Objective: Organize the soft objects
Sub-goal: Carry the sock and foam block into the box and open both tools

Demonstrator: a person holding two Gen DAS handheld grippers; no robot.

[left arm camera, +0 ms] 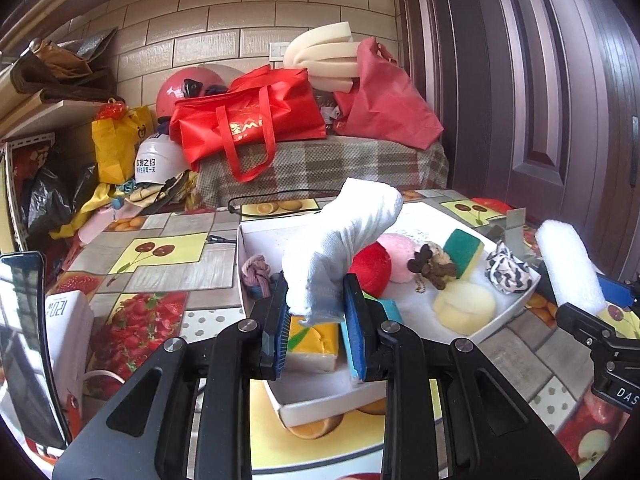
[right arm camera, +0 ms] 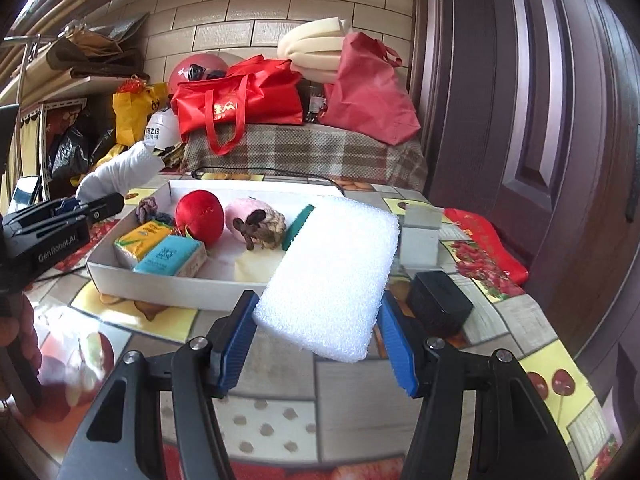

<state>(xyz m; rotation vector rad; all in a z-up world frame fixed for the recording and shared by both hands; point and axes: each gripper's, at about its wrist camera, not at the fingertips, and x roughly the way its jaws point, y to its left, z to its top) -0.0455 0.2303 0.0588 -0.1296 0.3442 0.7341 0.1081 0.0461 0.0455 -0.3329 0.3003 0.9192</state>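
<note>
My left gripper [left arm camera: 316, 300] is shut on a white and pale blue sock [left arm camera: 344, 236], which stands up from the jaws above the near end of a white shallow box [left arm camera: 320, 404]. In the box lie a red plush ball [left arm camera: 372, 268], a pink plush [left arm camera: 400, 252], a green and yellow sponge [left arm camera: 464, 252], a black-and-white scrunchie [left arm camera: 506, 270], a round yellow sponge [left arm camera: 464, 304], a purple knotted band [left arm camera: 256, 272] and tissue packs [right arm camera: 168, 254]. My right gripper [right arm camera: 318, 308] is shut on a white foam pad [right arm camera: 332, 272], just right of the box's near corner.
A black case [right arm camera: 440, 304] and a grey block [right arm camera: 420, 232] sit on the fruit-print tablecloth right of the box. Red bags [left arm camera: 248, 120], helmets and foam rolls pile up behind the table. A dark door [right arm camera: 540, 120] stands at the right. A white tissue box [left arm camera: 68, 332] lies at the left.
</note>
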